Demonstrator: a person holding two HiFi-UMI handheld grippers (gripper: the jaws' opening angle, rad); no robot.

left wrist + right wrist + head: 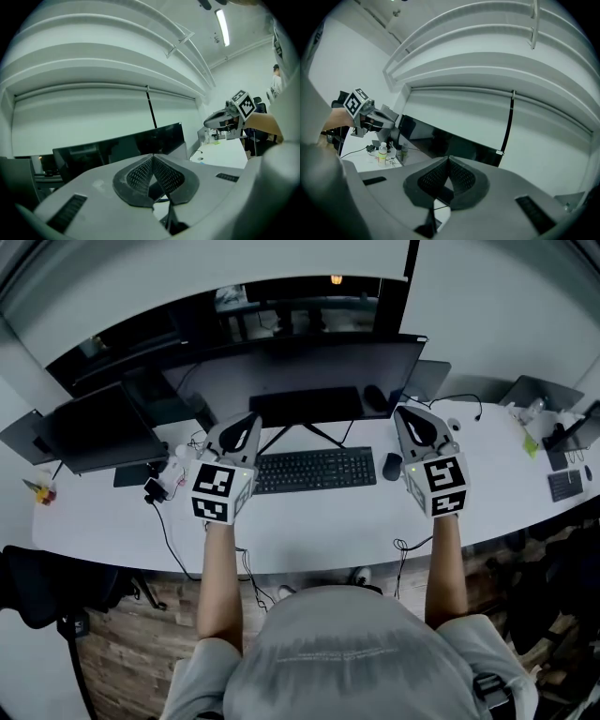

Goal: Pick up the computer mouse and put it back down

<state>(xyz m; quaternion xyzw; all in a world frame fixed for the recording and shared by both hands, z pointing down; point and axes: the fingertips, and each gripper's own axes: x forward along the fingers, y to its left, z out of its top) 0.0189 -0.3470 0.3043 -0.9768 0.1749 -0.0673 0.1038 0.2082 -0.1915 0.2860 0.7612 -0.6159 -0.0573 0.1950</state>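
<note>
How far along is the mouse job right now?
Nothing is in hand: the mouse lies on the desk right of the keyboard, and the right gripper and left gripper hover above with jaws together, empty. Whether the lift has happened can't be told; if not, the whole pick and put-down is left.

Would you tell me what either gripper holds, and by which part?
Nothing: left gripper and right gripper are shut, empty; the dark computer mouse lies on the white desk.

Looks down on long white desk (309,521) over wood floor (122,652), against grey wall (497,306), under lit strip light (222,27).
</note>
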